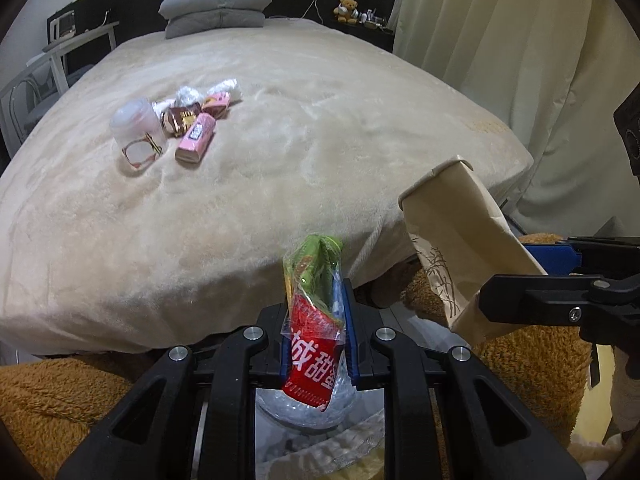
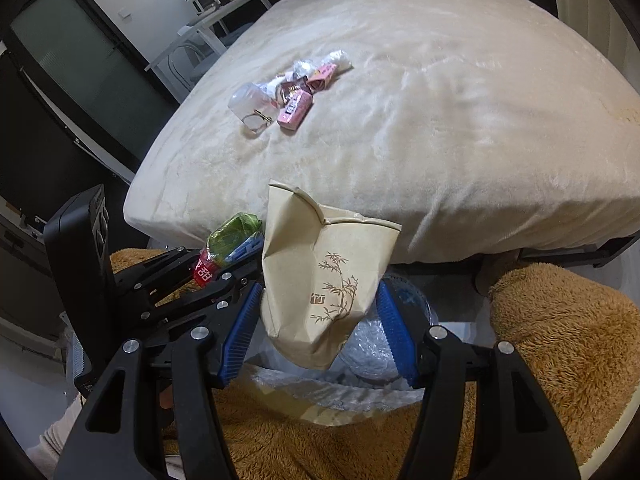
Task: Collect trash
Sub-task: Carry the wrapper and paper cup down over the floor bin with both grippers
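My left gripper (image 1: pixel 316 328) is shut on a red and green snack wrapper (image 1: pixel 314 320), held below the bed's foot edge; it also shows in the right wrist view (image 2: pixel 230 246). My right gripper (image 2: pixel 320 320) is shut on a crumpled tan paper bag (image 2: pixel 320 276) with a bamboo print, just right of the wrapper; it also shows in the left wrist view (image 1: pixel 460 256). A trash pile (image 1: pixel 176 120) lies on the beige bed (image 1: pixel 320 152): a clear plastic cup (image 1: pixel 134 128), pink cartons (image 1: pixel 196 138), a brown wrapper, white crumpled plastic. The pile shows in the right wrist view (image 2: pixel 288 92).
A bin lined with clear plastic (image 2: pixel 360 360) sits under both grippers, between brown fuzzy fabric (image 2: pixel 560 340). Grey pillows (image 1: pixel 218 8) lie at the bed's head. A white desk and chair (image 1: pixel 60 64) stand left. Curtains (image 1: pixel 520 40) hang right.
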A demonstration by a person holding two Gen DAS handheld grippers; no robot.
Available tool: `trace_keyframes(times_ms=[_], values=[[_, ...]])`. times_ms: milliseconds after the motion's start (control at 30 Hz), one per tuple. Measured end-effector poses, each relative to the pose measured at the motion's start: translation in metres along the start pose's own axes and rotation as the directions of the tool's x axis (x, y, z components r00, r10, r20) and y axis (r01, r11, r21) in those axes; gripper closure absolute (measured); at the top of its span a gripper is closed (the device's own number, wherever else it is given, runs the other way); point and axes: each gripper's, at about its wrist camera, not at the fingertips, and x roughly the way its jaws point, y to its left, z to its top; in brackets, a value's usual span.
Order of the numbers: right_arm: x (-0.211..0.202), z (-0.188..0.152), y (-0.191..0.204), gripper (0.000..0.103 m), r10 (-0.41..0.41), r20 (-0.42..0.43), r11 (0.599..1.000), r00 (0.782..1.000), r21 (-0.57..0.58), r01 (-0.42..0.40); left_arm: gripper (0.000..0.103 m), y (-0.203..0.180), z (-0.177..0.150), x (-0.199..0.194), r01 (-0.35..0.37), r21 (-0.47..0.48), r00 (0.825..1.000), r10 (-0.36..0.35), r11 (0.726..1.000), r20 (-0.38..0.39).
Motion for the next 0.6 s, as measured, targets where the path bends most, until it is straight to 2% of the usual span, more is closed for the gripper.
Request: trace_keyframes(times_ms=[300, 600], values=[[0.051, -0.002, -0.027, 0.044, -0.004, -0.129, 0.999, 0.992, 0.049, 0.011, 0.084, 0.019, -0.021, 0.053, 0.028, -0.066, 0.989, -0.037, 0.997, -0.141], [0.090, -0.006, -0.047, 0.044, -0.010, -0.228, 0.995, 0.974, 0.095, 0.032, 0.084, 0.035, -0.042, 0.097, 0.049, -0.124, 0.963, -0.080, 0.991, -0.259]])
